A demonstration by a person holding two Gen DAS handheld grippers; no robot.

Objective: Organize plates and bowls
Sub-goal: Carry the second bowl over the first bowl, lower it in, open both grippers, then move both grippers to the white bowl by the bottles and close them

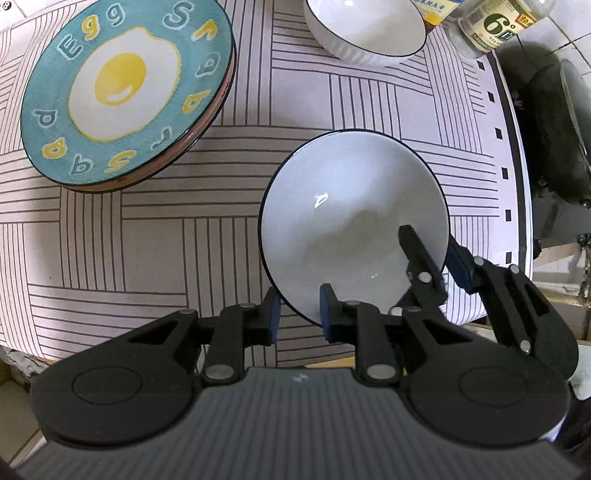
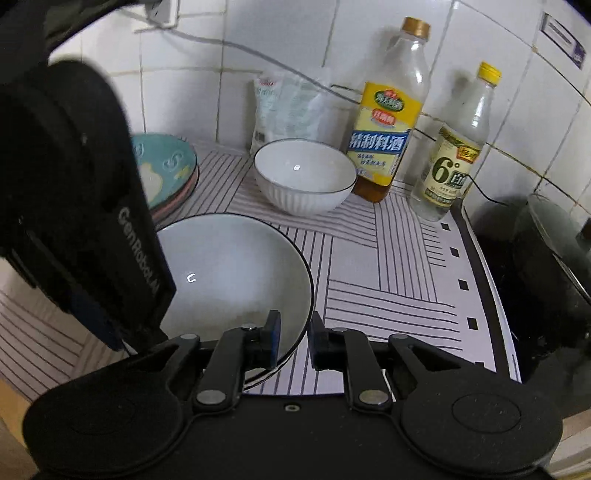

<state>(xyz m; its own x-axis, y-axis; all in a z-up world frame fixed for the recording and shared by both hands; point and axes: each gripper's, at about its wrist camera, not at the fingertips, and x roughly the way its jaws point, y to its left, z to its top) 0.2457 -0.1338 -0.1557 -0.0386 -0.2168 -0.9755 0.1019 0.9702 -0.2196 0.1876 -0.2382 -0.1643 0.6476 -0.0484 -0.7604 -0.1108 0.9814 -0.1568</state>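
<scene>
left wrist view — both hand-held grippers straddle the white bowl's rim, part-open.

Two white bowls are present: a wide shallow bowl and a ribbed deep bowl beyond it. Left of the ribbed deep bowl stands one stack of plates, teal egg-print plate on top with at least one pink plate beneath; exact count cannot be determined. Right of the ribbed deep bowl stand two bottles, a yellow-labelled bottle and a clear vinegar bottle, with one plastic bag behind.
</scene>
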